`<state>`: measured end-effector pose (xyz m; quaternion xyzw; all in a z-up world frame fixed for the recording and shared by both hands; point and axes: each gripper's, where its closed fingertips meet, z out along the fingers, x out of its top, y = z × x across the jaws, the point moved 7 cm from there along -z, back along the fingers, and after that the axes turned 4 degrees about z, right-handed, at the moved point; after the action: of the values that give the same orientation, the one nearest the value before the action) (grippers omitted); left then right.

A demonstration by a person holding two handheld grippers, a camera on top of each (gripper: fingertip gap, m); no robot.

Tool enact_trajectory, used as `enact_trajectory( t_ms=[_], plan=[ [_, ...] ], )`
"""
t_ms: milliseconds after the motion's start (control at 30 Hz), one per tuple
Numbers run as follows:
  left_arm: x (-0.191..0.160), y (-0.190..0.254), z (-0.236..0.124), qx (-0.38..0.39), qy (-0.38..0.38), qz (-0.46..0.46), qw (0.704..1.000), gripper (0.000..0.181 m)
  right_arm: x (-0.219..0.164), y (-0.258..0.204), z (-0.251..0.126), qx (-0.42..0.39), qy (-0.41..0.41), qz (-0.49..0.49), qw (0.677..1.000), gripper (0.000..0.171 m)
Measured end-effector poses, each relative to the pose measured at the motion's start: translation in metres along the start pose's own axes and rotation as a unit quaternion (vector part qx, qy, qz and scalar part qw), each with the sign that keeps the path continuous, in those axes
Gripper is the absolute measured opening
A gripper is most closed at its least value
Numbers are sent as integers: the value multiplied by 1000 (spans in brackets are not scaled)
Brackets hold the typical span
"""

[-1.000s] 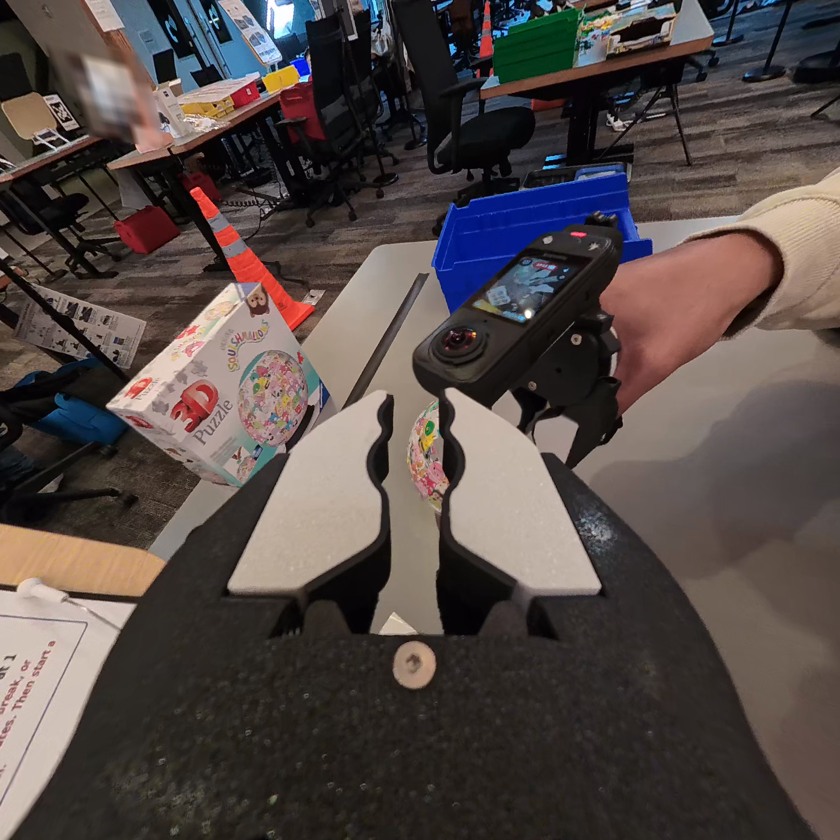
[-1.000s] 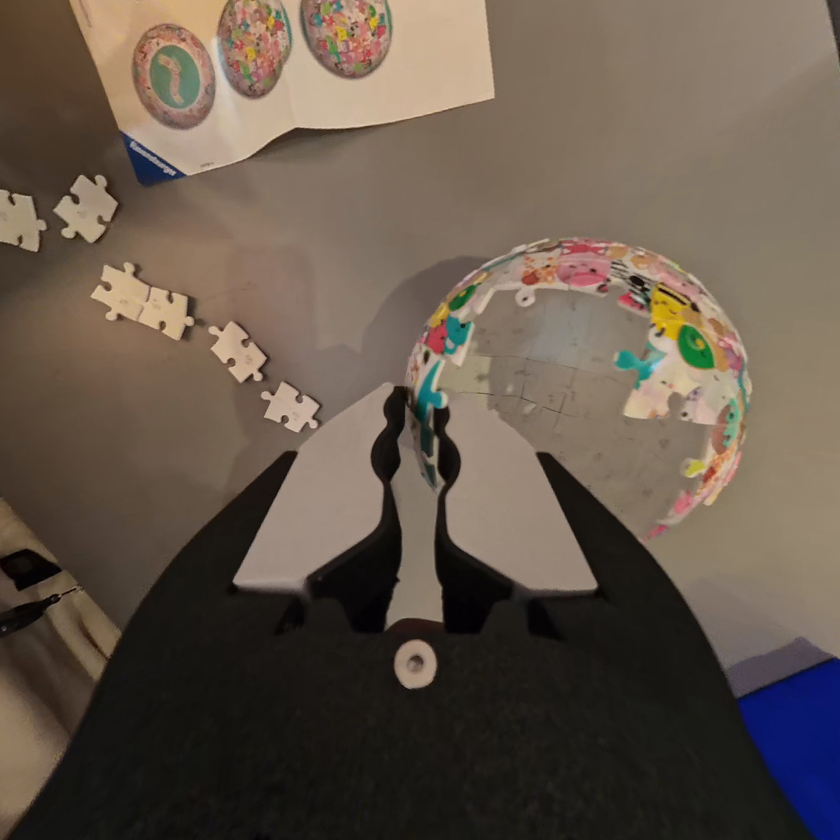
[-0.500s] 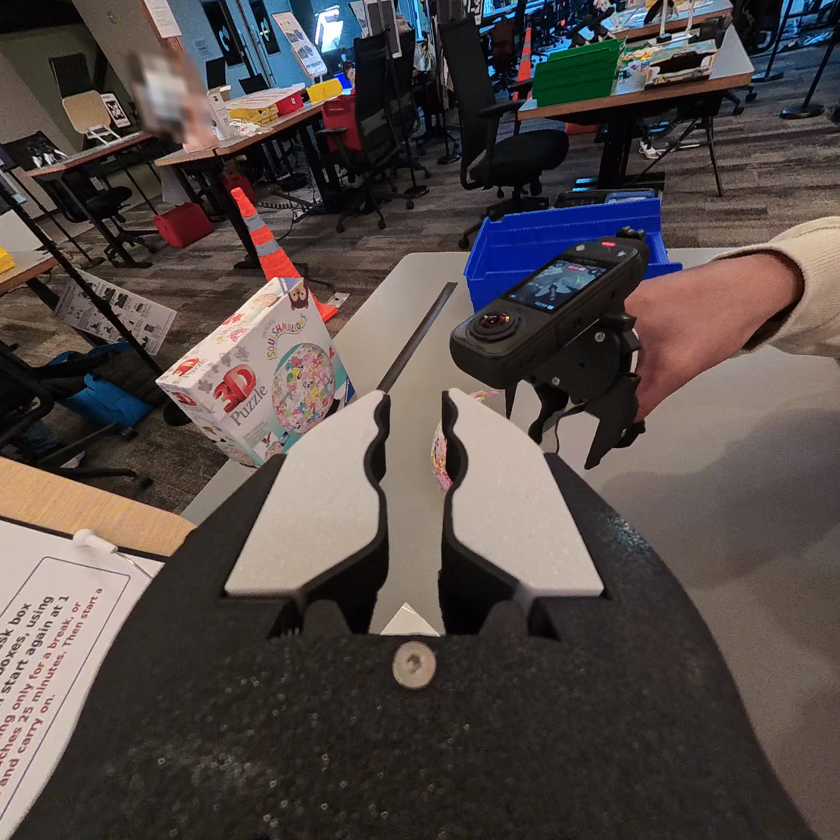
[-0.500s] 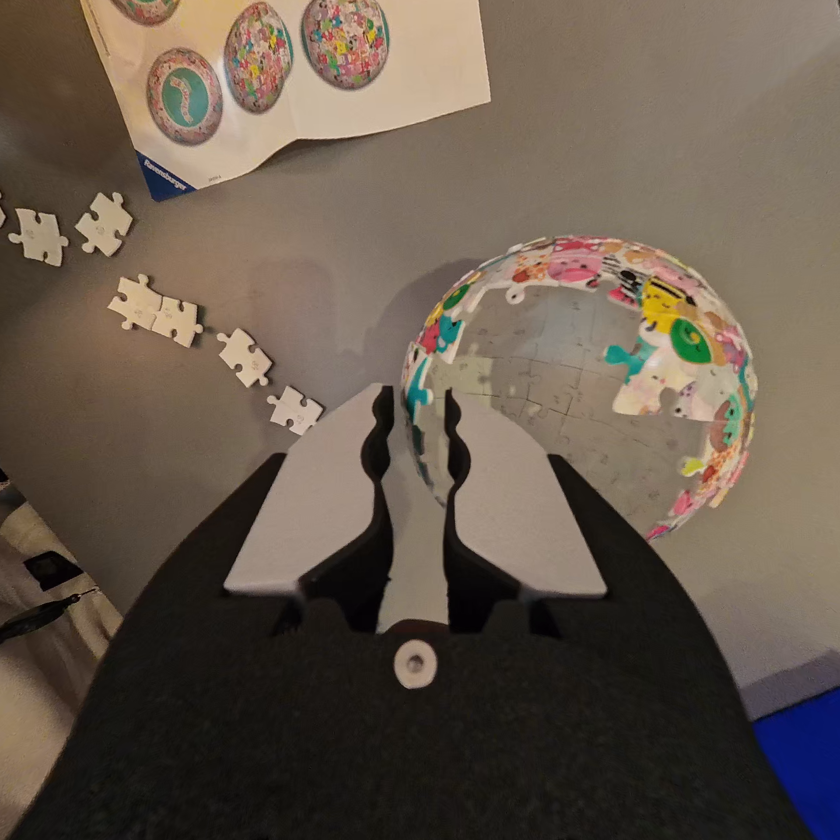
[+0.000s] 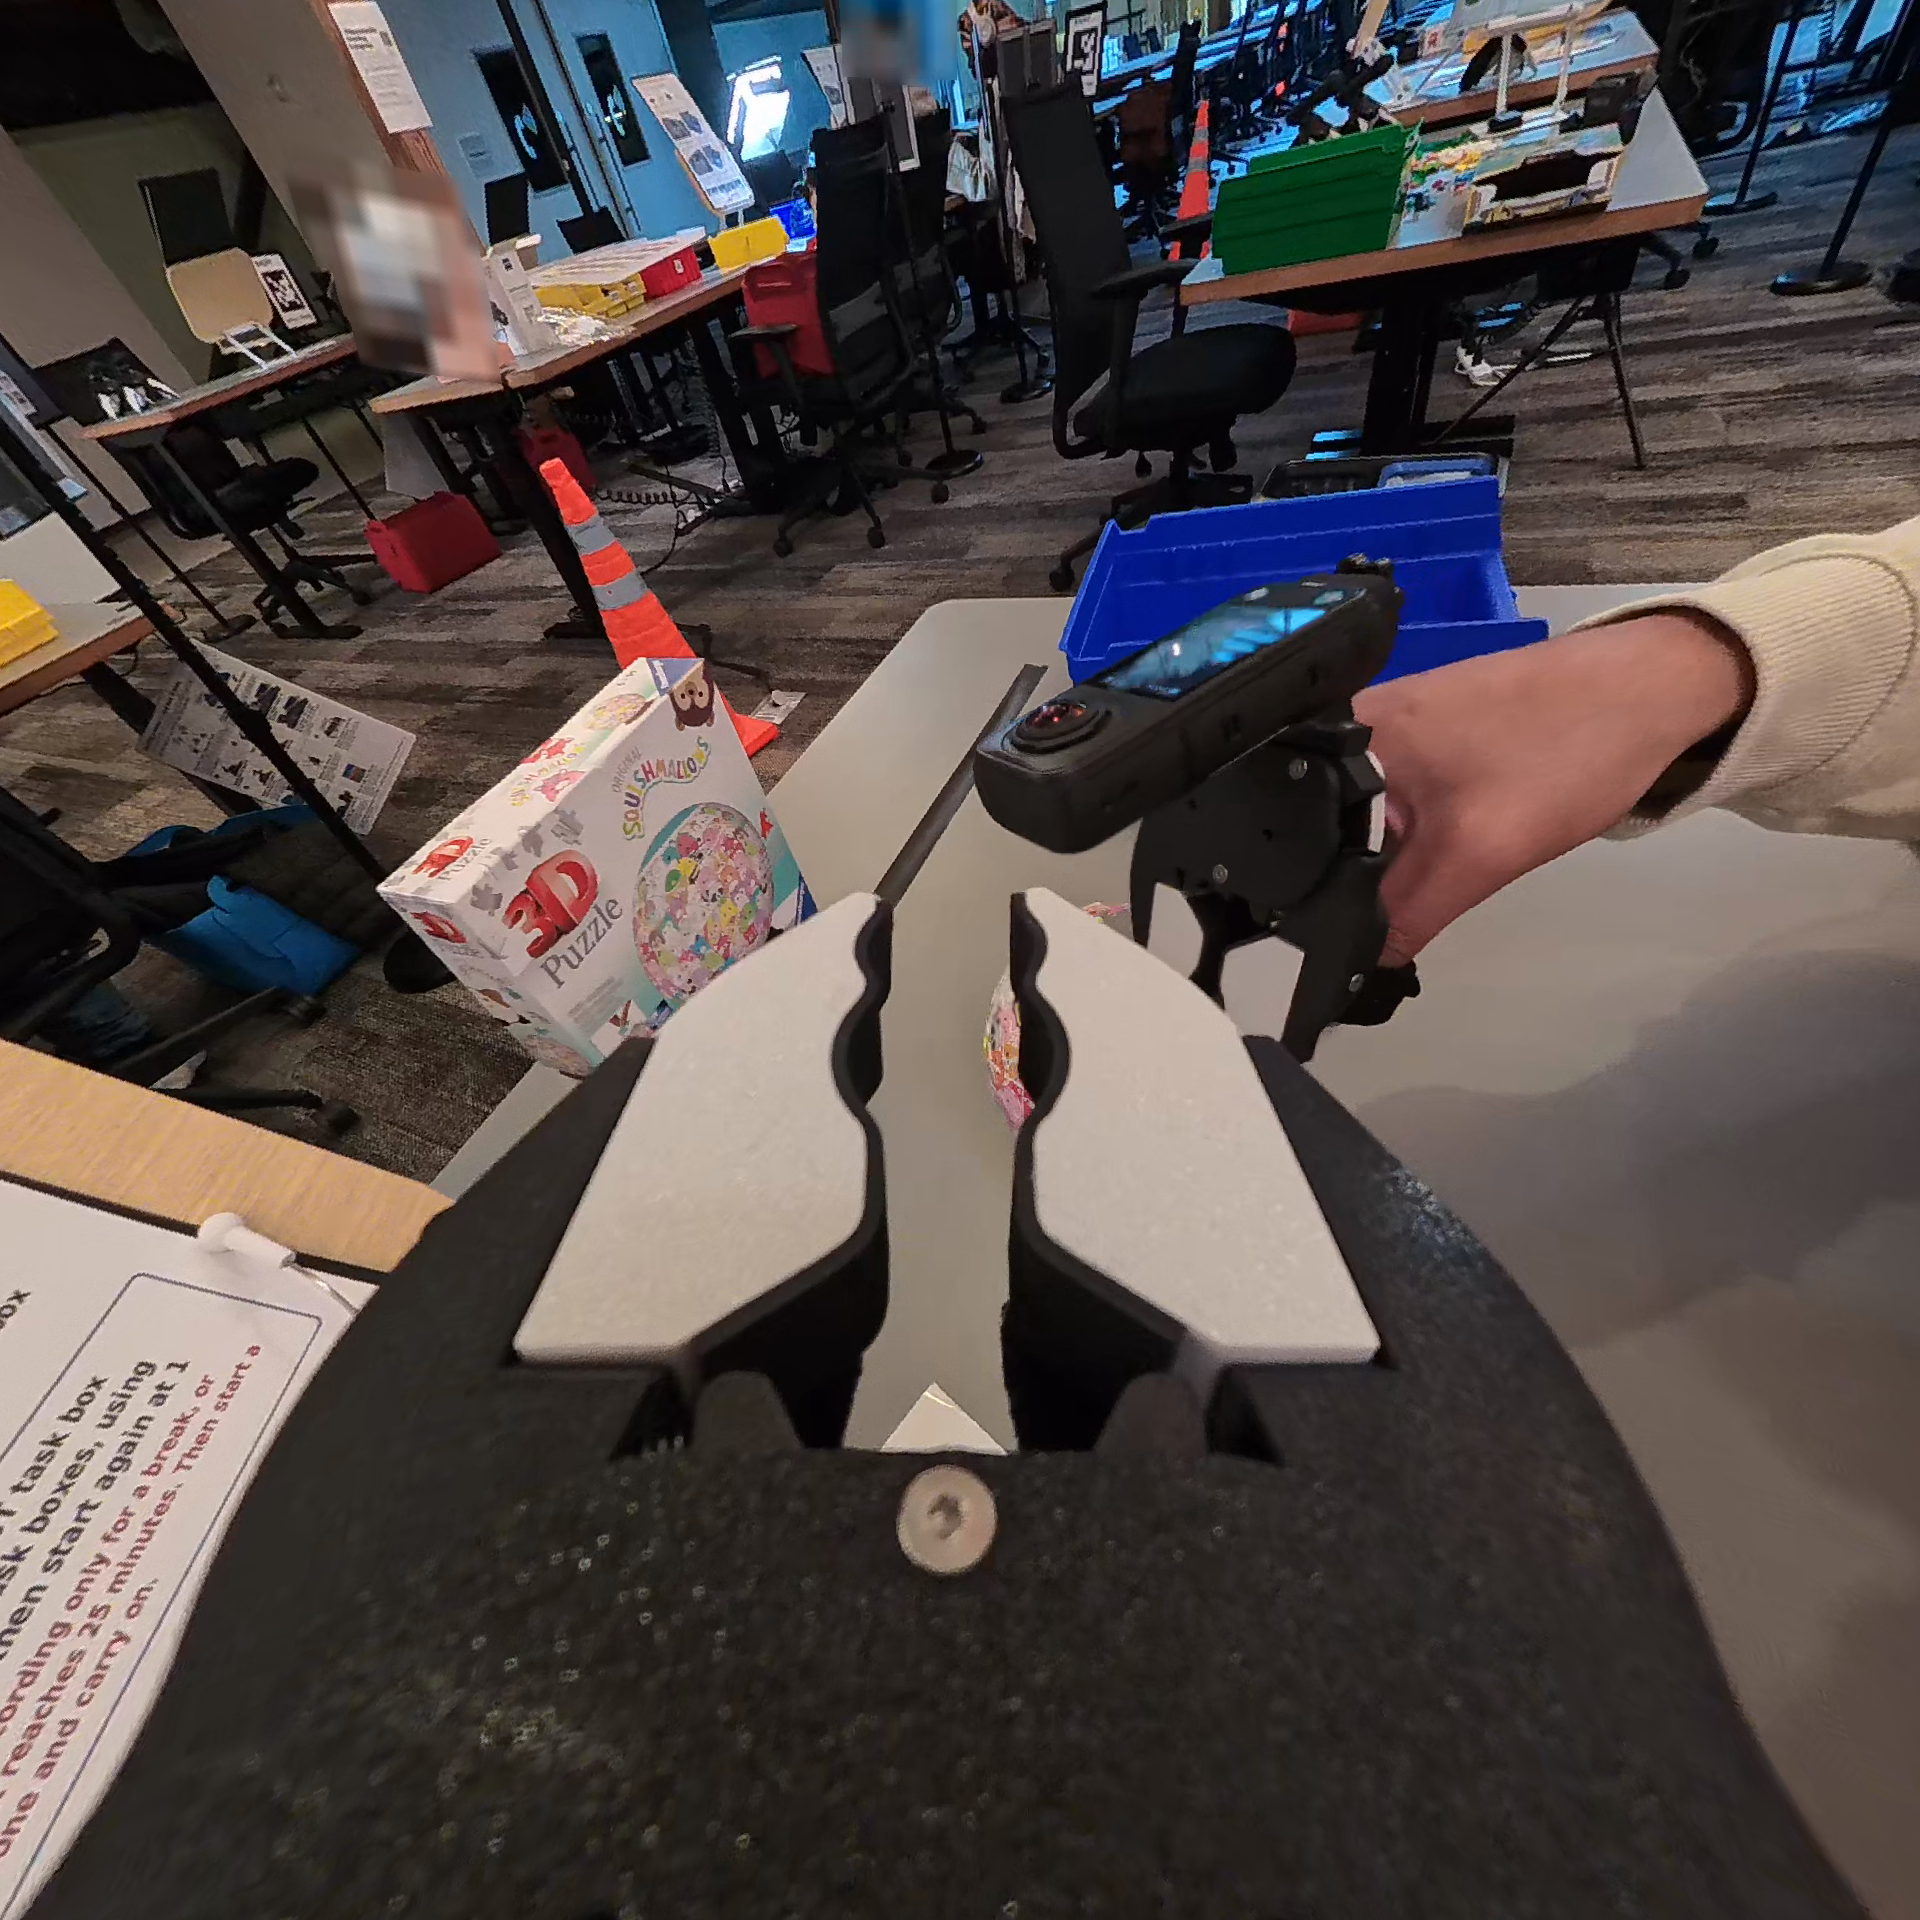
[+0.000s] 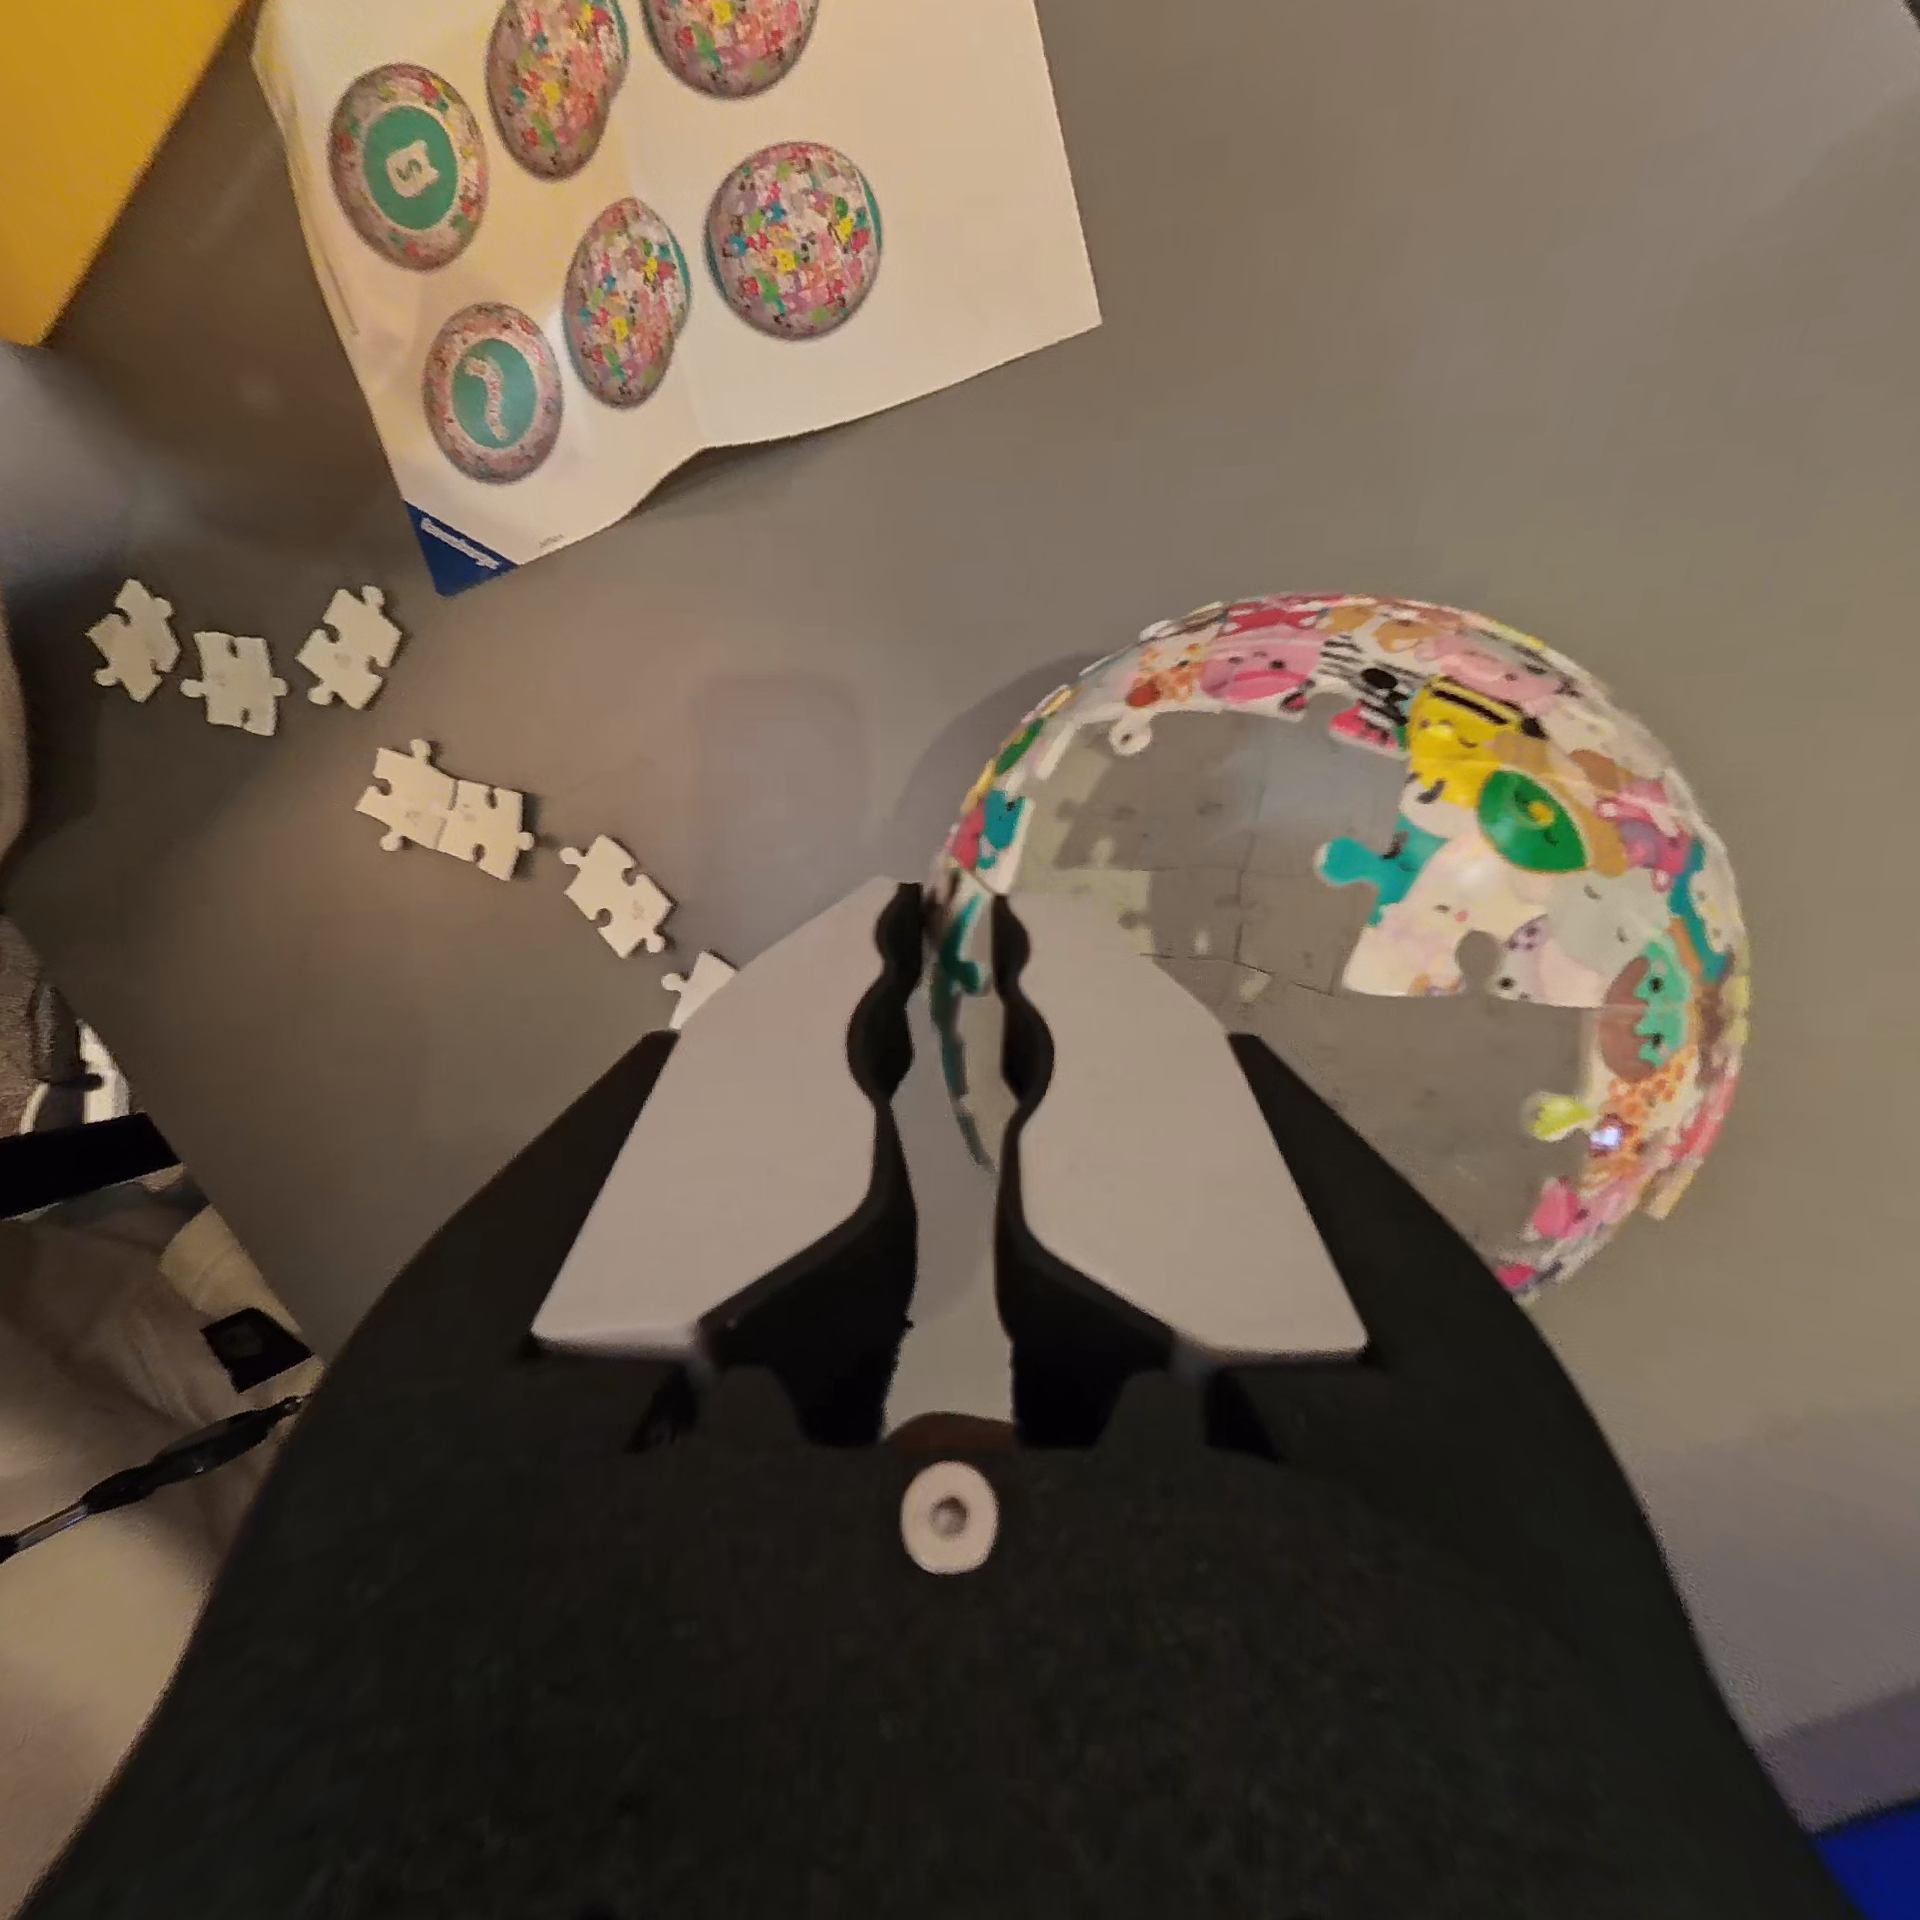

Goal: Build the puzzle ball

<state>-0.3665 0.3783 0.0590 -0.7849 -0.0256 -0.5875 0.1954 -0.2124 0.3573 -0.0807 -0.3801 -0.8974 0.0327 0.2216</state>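
The half-built puzzle ball (image 6: 1455, 935) rests on the grey table (image 6: 1351, 436), a colourful shell with its grey inside showing through a large opening. My right gripper (image 6: 956, 904) is shut on the ball's left rim, the shell wall standing between the fingers. Several loose white pieces (image 6: 613, 894) lie to its left. In the left wrist view my left gripper (image 5: 945, 914) is open and empty above the table. Only a sliver of the ball (image 5: 1000, 1049) shows behind its right finger. A hand holds the right gripper (image 5: 1252, 997) just beyond.
An instruction sheet (image 6: 935, 260) with ball pictures lies at the far side of the table. The puzzle box (image 5: 613, 894) stands off the table's left edge. A blue bin (image 5: 1299, 561) sits at the far end. A printed sheet (image 5: 104, 1507) lies on a wooden surface (image 5: 156, 1143). The tips of one gripper are about 20 centimeters away from the tips of the other.
The right gripper widened slightly half a second ago and has narrowed again on the rim. The ball and the sheet have shifted right in its view. The left gripper stays open.
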Motion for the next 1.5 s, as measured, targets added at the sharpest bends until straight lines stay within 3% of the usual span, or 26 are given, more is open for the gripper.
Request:
enact_trajectory(
  t_ms=[267,467,900,1167,1267,1500],
  plan=[
    [0,-1,-2,0,3,0,1000,21,-3,3,1,26,-1,8,1000,7],
    [0,-1,-1,1,0,0,1000,21,-5,7,-4,17,6,9,1000,21],
    [0,-1,-1,2,0,3,1000,21,2,8,-7,33,26,10,999,7],
    [0,-1,-1,4,-2,4,1000,21,1,9,-7,38,25,12,999,8],
    [-1,-1,-1,5,-2,4,1000,21,0,9,-9,36,22,9,999,21],
    [-1,-1,0,4,-3,3,1000,20,-3,9,-6,26,10,-5,1000,13]
  ],
)
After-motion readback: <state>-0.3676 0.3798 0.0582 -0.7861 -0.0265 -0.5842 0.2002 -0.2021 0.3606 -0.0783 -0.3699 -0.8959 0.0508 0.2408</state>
